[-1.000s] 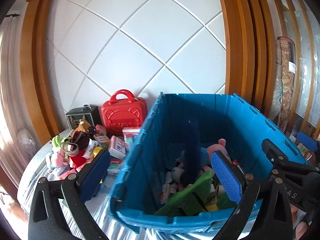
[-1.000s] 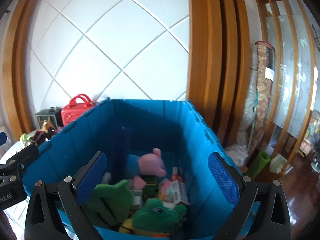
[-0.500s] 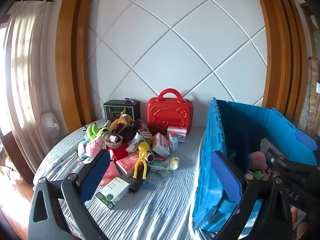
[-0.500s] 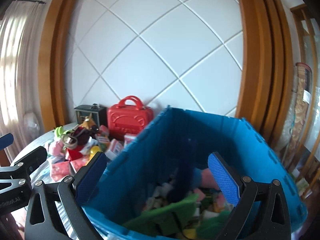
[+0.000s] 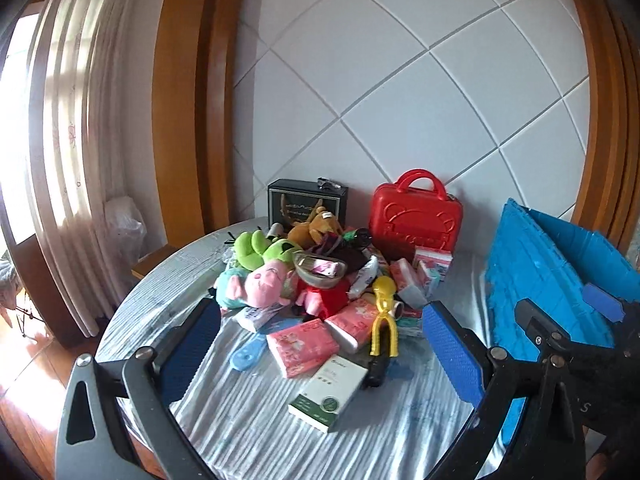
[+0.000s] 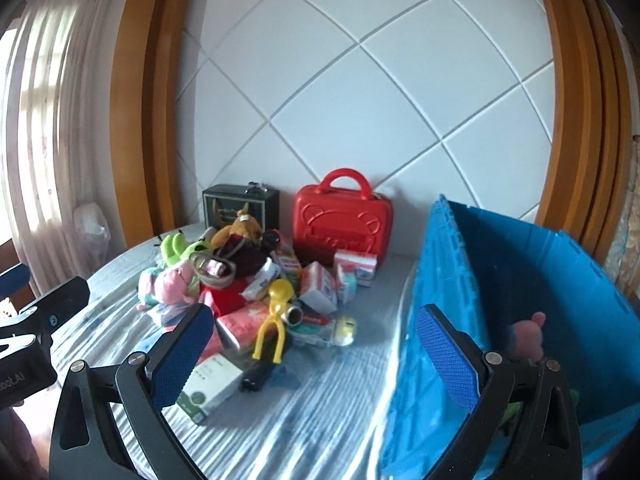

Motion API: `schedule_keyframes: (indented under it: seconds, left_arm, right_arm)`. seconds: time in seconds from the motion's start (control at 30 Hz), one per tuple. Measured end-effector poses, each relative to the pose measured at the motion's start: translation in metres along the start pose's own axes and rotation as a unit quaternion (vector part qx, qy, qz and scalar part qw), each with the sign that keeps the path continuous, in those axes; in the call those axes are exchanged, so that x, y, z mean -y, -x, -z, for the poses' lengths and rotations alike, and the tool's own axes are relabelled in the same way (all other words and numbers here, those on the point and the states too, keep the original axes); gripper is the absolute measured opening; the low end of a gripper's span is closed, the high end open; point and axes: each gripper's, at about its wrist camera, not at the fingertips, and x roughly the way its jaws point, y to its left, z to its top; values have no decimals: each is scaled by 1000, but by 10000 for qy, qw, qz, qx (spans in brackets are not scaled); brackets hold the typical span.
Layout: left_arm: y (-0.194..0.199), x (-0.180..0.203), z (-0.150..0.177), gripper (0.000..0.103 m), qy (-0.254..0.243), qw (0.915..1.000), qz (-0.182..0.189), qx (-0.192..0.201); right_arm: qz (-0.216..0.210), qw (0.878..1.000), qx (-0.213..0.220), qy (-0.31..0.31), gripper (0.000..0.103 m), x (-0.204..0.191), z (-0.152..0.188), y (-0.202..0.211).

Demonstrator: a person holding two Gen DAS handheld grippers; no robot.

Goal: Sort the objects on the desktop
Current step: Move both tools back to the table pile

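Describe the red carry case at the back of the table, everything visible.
The red carry case is a small, hard-shelled, suitcase-shaped box, glossy like moulded plastic, with an arched handle on top and an embossed bear-face outline on its front. It stands upright and closed at the far edge of the table, against the white panelled wall, right of the black box and left of the blue crate. The heap of toys and packets crowds its base; whether any touch it is unclear. Neither gripper is near it.
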Motion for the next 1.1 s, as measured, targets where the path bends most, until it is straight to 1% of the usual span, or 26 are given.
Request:
schedule_keyframes:
  seconds: [0.13,0.23,0.3,0.4,0.47,0.57,0.67,0.83,0.97,1.03,1.1]
  left_arm:
    - [-24,-33,2,102,-39,9996,-103,-261]
    - [-44,-48,7,102,-80,9990,-183,-405]
    - [-55,-55,10,102,-93,9985,-199,-510]
    - [-73,-63,14,102,32,9976,-75,-695]
    - [-85,-65,19,102,59,9967,-58,-802]
    - [-106,-62,27,102,-17,9950,-136,-987]
    - [-129,-57,37,102,-91,9914,-135,-1298]
    - [-168,-35,54,102,-386,9814,-205,-1871]
    - [-189,-16,69,102,-675,9742,-333,-2126]
    - [-196,-10,77,102,-709,9717,-320,-2228]
    - [-203,-7,84,102,-630,9705,-242,-2314]
  right_arm:
    - [-52,9994,-356,-27,103,-31,6,-28]
    - [-8,9982,-599,7,103,-50,12,-48]
    - [-1,9971,-760,1,103,-57,18,-60]
    - [36,9953,-968,8,103,-64,27,-73]
    - [82,9939,-1099,-38,103,-62,32,-85]
    - [89,9915,-1288,-126,103,-59,42,-100]
    - [78,9883,-1514,-161,103,-49,50,-125]
    - [-61,9823,-1864,-177,103,-33,65,-163]
    - [-186,9788,-2032,-192,103,-19,75,-189]
    - [-249,9775,-2086,-185,103,-15,79,-197]
    - [-296,9759,-2156,-173,103,-11,83,-206]
